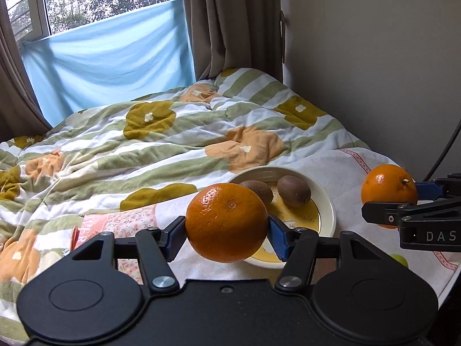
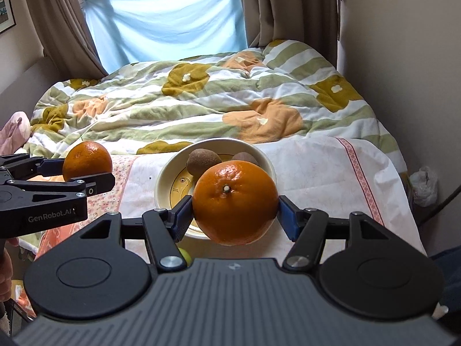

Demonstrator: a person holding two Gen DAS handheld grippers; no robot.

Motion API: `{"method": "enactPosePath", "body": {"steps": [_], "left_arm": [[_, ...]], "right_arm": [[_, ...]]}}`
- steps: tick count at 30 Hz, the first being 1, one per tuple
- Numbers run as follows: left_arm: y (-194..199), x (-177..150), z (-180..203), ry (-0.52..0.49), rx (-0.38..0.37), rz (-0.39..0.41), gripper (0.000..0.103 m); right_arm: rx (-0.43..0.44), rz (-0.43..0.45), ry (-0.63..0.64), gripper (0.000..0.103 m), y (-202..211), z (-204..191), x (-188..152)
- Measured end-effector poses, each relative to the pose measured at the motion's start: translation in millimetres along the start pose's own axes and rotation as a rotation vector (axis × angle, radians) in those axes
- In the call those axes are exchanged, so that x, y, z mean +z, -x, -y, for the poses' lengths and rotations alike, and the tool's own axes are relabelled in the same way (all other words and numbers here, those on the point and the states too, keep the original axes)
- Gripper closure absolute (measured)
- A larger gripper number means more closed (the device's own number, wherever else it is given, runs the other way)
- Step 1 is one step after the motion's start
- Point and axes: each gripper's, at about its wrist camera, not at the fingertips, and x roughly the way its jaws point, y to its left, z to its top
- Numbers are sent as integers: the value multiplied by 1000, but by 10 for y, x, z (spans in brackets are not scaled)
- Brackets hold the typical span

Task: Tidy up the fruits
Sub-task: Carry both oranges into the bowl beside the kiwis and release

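Observation:
My left gripper [image 1: 227, 232] is shut on an orange [image 1: 226, 222] and holds it above the near left rim of a cream bowl [image 1: 327, 201]. Two kiwis [image 1: 294, 191] lie in the bowl. My right gripper [image 2: 234, 216] is shut on a second orange [image 2: 234, 203] and holds it above the bowl's [image 2: 161, 184] near rim. In the left wrist view the right gripper's orange [image 1: 387, 189] hangs to the right of the bowl. In the right wrist view the left gripper's orange [image 2: 87, 160] hangs to the left. A green fruit [image 2: 184, 255] lies near the front, mostly hidden.
The bowl stands on a white cloth [image 2: 317, 173] with a pink border, spread on a bed with a flowered quilt [image 2: 201, 101]. A pink patterned cloth [image 1: 121, 222] lies left of the bowl. The wall [image 1: 374, 57] runs along the right. Curtains and a window are behind.

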Motion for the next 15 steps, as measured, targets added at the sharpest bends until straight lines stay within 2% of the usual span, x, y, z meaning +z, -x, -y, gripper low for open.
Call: {"method": "enactPosePath", "body": {"steps": [7,15], "left_arm": [[-477,199,121,50,37,-59,39],[-1104,248,179,86,62,-150,39]], "right_arm": [[82,-78,86,26,-570,210,216],[151,-157,194,26,-1136,315,203]]}}
